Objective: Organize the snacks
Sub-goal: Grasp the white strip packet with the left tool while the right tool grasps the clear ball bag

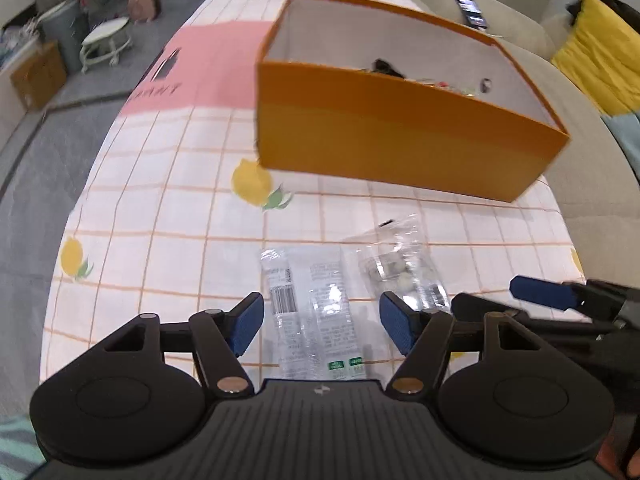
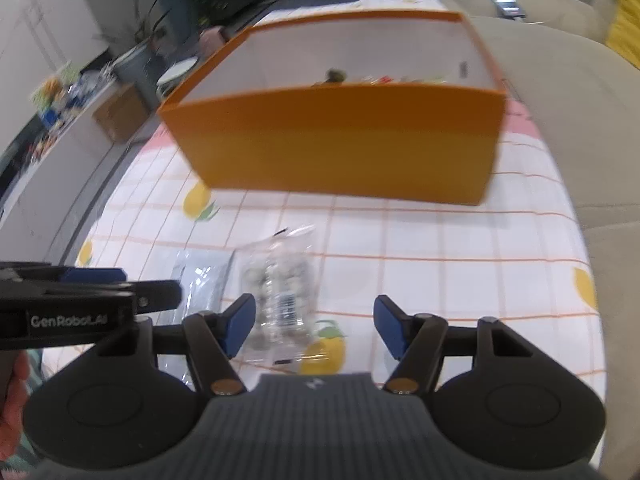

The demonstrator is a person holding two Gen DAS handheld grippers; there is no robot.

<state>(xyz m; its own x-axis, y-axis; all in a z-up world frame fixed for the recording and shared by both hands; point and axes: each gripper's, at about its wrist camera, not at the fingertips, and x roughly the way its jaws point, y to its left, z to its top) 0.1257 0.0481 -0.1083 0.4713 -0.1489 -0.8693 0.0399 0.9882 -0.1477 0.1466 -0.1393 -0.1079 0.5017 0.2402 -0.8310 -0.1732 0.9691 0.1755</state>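
An orange box [image 1: 400,148] with white inner walls stands on the checked tablecloth, with several snacks partly seen inside; it also shows in the right wrist view [image 2: 340,148]. A white printed snack packet [image 1: 312,312] lies flat between the fingers of my open left gripper [image 1: 322,320]. A clear bag of pale round snacks [image 1: 400,264] lies just to its right; in the right wrist view the clear bag [image 2: 280,292] lies by the left finger of my open right gripper [image 2: 314,326], beside the white packet [image 2: 200,276].
The tablecloth [image 1: 168,200] has lemon prints and a pink patch at the far end. A beige sofa [image 2: 560,92] with a phone and a yellow cushion borders the right side. The floor, a stool and plants lie to the left.
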